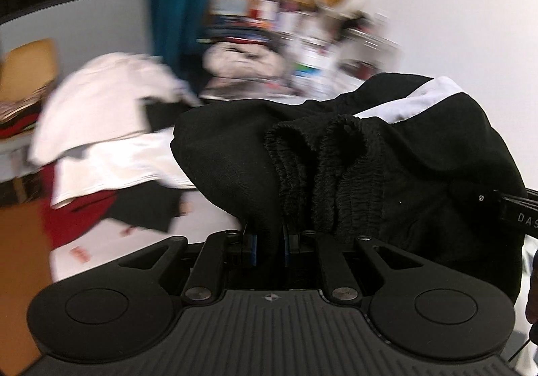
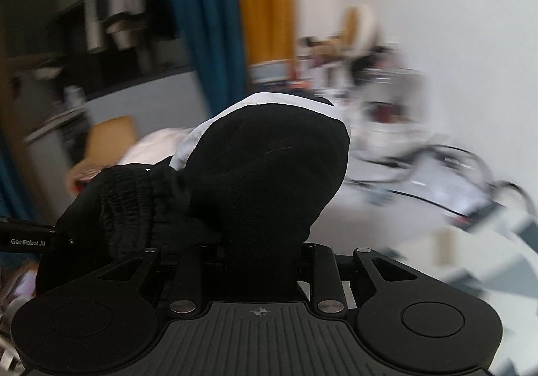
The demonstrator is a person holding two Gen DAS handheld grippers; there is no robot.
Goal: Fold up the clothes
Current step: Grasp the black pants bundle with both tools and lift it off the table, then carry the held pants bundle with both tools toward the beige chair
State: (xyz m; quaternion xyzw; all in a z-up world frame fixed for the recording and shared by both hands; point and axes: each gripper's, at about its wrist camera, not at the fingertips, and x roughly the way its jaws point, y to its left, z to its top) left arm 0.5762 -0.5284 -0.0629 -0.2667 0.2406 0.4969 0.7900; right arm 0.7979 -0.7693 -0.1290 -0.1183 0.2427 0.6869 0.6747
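My left gripper [image 1: 269, 241] and right gripper [image 2: 260, 251] both pinch the black shorts [image 1: 386, 167] at the elastic waistband [image 1: 316, 167]. Readable: "GenRobot.AI" on the left one in right view, "DAS" at left view's edge.

A black garment [image 1: 386, 167] with a gathered elastic waistband and a white stripe is clamped in the left claw [image 1: 269, 248] at lower centre. A blurred pile of white, red and black clothes [image 1: 111, 127] is seen at left.

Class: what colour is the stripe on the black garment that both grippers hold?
White. The stripe crosses the black garment; the left wrist view shows it best.
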